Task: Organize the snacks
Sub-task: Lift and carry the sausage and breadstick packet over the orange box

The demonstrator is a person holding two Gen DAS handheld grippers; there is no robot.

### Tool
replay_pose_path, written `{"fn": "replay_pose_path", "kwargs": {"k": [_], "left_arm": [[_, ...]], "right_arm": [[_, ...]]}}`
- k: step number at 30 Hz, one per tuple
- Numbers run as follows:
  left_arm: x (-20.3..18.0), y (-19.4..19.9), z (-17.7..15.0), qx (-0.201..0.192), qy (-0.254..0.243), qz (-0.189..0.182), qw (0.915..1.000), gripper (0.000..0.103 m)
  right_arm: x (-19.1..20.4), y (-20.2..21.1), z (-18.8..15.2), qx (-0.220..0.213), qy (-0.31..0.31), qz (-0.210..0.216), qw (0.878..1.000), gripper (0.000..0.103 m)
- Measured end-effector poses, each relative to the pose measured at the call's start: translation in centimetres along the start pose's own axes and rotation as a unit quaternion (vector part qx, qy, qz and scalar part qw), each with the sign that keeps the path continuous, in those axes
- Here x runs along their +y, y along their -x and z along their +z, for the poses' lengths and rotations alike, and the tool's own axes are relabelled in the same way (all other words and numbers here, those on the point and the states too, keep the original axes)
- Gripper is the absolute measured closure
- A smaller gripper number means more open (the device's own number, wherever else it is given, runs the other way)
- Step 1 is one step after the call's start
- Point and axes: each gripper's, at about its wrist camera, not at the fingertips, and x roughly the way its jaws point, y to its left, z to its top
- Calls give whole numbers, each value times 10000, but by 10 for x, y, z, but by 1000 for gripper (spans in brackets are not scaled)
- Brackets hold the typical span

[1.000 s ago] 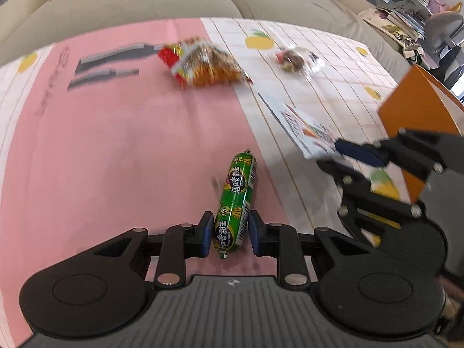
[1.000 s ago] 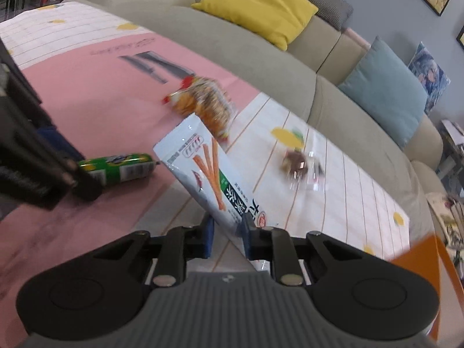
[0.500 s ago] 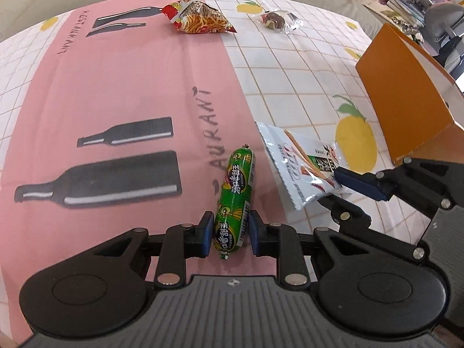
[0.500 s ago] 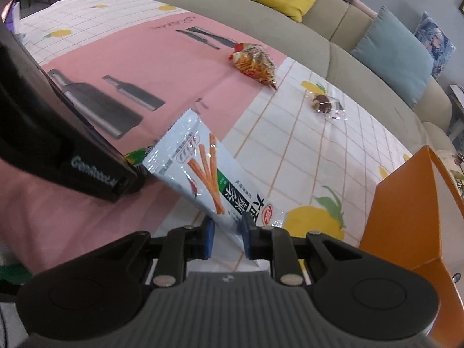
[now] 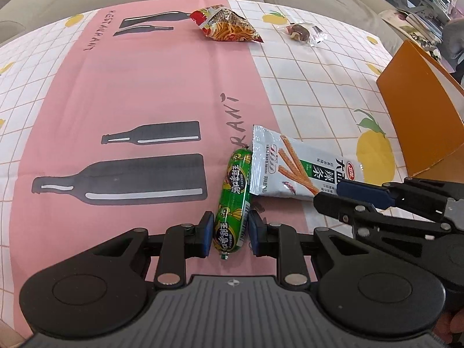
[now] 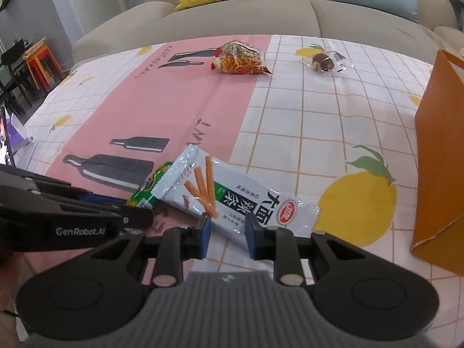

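A green sausage stick (image 5: 233, 197) lies on the pink tablecloth between the blue pads of my left gripper (image 5: 228, 233), whose jaws stand slightly apart from it. A white spicy-strip packet (image 6: 232, 200) lies flat beside the sausage, with its near edge between the pads of my right gripper (image 6: 226, 233), which is open. The packet also shows in the left wrist view (image 5: 295, 168), and the sausage's end shows in the right wrist view (image 6: 148, 187). The two snacks touch side by side.
A red noodle snack bag (image 5: 226, 26) and a clear-wrapped chocolate cake (image 5: 301, 32) lie at the table's far side. An orange paper bag (image 6: 438, 156) stands at the right. A sofa with cushions is behind the table.
Both grippers came down and back toward the near table edge with their snacks. Both snacks now rest on the table, and both pairs of jaws have widened off them.
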Motion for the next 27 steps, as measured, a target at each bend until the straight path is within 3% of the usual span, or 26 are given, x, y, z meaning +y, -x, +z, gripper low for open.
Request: {"fn": "replay_pose_path", "kwargs": {"k": [2, 3, 7, 10, 15, 17, 23, 27], "left_arm": [[3, -2, 3, 21, 18, -47, 10000, 71], [5, -2, 4, 9, 11, -81, 10000, 71], [7, -4, 10, 8, -111, -217, 9997, 64], [8, -6, 12, -15, -107, -270, 9996, 63], [7, -8, 14, -94, -108, -319, 9994, 61], [7, -8, 14, -108, -78, -325, 9994, 61], [8, -8, 13, -108, -22, -372, 9992, 61], [5, -8, 12, -117, -88, -350, 9993, 61]], "right_arm": [[1, 2, 0, -38, 263, 20, 9996, 62], [2, 3, 1, -82, 462, -31, 9989, 48], [-1, 1, 4, -336, 1297, -199, 9908, 34], [-14, -6, 9, -392, 1531, 61, 9874, 20], [-39, -28, 7, -52, 1254, 528, 9907, 16], [-39, -27, 6, -80, 1214, 491, 9914, 13], [-28, -14, 2, 503, 952, 526, 9928, 15], [-18, -6, -1, 699, 669, 474, 9942, 34]]}}
